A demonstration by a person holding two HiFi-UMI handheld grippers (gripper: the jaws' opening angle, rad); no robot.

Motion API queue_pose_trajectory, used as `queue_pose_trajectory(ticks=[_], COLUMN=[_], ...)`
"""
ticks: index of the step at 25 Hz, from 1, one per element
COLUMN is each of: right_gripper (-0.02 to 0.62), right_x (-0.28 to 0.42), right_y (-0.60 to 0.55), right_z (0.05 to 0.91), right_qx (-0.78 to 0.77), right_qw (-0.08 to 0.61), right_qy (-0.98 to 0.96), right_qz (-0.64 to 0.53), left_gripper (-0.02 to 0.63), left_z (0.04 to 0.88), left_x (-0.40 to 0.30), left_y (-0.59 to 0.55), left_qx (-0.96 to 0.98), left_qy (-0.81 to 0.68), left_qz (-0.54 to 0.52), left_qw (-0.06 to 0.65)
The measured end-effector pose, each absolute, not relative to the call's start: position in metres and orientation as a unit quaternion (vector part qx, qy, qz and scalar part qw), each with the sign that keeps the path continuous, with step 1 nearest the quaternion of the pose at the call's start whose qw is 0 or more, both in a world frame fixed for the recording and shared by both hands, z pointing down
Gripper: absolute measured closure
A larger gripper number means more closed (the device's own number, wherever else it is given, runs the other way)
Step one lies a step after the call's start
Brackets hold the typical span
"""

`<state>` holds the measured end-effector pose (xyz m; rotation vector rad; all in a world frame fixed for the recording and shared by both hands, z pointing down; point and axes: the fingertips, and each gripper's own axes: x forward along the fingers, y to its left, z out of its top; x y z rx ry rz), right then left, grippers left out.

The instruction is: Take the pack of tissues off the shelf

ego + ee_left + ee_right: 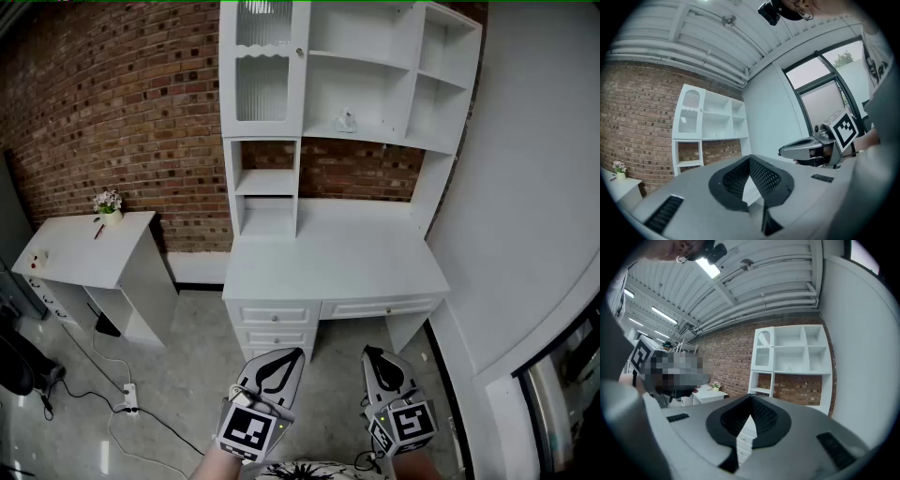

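Observation:
The pack of tissues [346,120] is a small pale bundle on the middle shelf of the white hutch [375,141] above the desk [337,262]; the right gripper view shows the pack [789,368] as a tiny speck. Both grippers hang low in front of the desk, far below the shelf. My left gripper [296,352] is shut with nothing in it, and its tips [750,158] meet. My right gripper [368,352] is also shut and empty, its tips [751,398] touching.
A white side table [89,248] with a small flower pot [109,204] stands at the left against the brick wall. A power strip [129,398] and cables lie on the floor. A white wall [525,216] closes the right side. Desk drawers [277,316] face me.

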<state>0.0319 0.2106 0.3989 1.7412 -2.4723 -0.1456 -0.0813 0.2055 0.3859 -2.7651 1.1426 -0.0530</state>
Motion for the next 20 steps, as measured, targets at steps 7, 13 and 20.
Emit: queue_pose_trajectory(ticks=[7,13,20], right_gripper=[0.592,0.592,0.591], right_x=[0.025,0.034,0.042], right_y=[0.211,0.202,0.189], right_z=[0.406,0.408,0.416], right_qx=[0.578,0.596,0.611], right_qw=[0.066,0.067,0.063], right_qy=[-0.812,-0.799,-0.788], right_qz=[-0.043,-0.043,-0.032], left_gripper=[0.595,0.595,0.595], left_z=[0.395,0.397,0.403], left_x=[-0.083,-0.079,-0.085], left_y=[0.203,0.193,0.177], left_qx=[-0.926,-0.928,-0.926], left_qy=[0.371,0.367,0.375], left_qz=[-0.011,-0.007,-0.019], left_qw=[0.07,0.067,0.046])
